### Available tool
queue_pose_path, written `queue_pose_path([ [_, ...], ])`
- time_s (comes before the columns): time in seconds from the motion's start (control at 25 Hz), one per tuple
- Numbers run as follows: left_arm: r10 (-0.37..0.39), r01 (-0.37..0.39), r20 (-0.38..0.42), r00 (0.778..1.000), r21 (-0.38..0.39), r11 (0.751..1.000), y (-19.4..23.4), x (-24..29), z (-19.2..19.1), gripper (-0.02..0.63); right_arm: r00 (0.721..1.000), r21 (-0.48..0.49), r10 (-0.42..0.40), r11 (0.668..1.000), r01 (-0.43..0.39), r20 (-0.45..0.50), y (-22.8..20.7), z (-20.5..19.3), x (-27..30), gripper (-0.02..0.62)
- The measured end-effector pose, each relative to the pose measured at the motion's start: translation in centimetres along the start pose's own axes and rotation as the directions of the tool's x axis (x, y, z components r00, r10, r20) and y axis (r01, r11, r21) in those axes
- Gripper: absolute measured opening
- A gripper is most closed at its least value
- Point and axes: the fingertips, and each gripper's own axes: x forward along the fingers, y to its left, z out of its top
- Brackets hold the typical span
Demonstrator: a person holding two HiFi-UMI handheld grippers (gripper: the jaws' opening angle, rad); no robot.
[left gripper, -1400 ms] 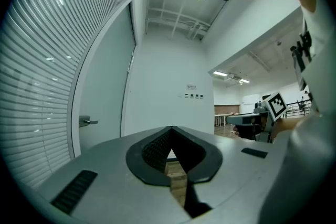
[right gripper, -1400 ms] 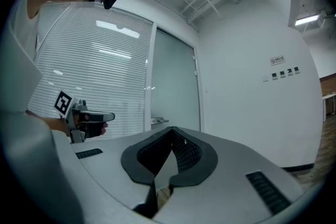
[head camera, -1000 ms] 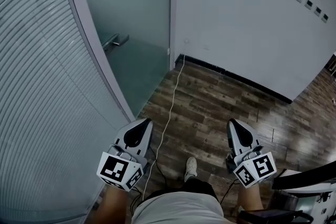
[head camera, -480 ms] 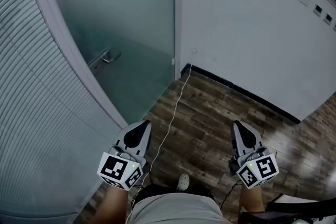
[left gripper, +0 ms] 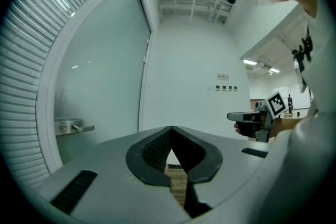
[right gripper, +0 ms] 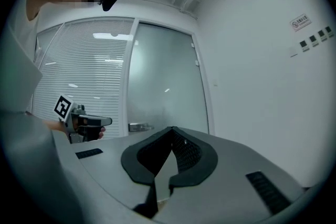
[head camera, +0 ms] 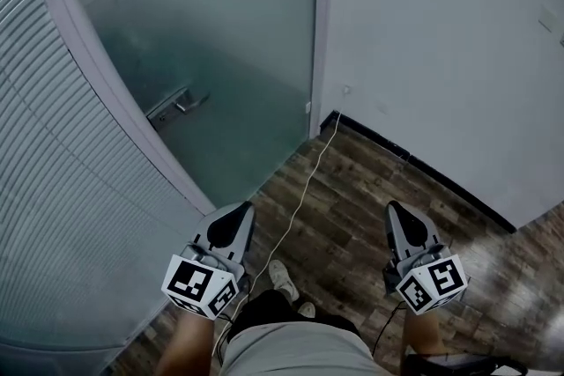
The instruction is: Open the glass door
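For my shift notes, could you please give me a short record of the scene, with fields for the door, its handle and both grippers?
Door: frosted glass door, looks closed
Handle: lever handle near the door's left edge, untouched
Left gripper: jaws together, empty, apart from the door
Right gripper: jaws together, empty, above the wood floor
Beside the door: blinds partition at left, white wall at right
On the floor: white cable

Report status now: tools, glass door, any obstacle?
Left tool, right tool shut, empty. Glass door closed, handle untouched. White cable on floor by door.
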Motion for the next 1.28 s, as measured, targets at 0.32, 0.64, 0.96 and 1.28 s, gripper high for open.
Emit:
queue_pose_path([
  [0.32, 0.046, -0.045, 0.019, 0.999, -0.023, 0.999, 4.6, 5.3, -0.8, 0.000, 0.997, -0.028, 0.079, 0.996, -0.080, -0.025, -1.8, -1.0, 7.3, 0.000],
  [0.64, 0.162, -0.161, 0.043, 0.986, -0.035, 0.986, 13.1, 9.2, 0.1, 0.000, 0.969, -0.034, 0.246, 0.969, -0.246, -0.026, -1.5, -0.9, 19.3, 0.000],
  [0.96, 0.288, -0.287, 0.043, 0.957, -0.021, 0.958, 22.3, 10.1, 1.5, 0.000, 0.910, 0.004, 0.413, 0.911, -0.413, -0.044, 2.1, -1.8, 31.3, 0.000],
  [1.28, 0.422, -0.422, 0.044, 0.905, -0.020, 0.906, 27.6, 7.1, 2.5, 0.000, 0.806, 0.016, 0.586, 0.809, -0.587, -0.082, 8.2, -2.3, 39.0, 0.002],
])
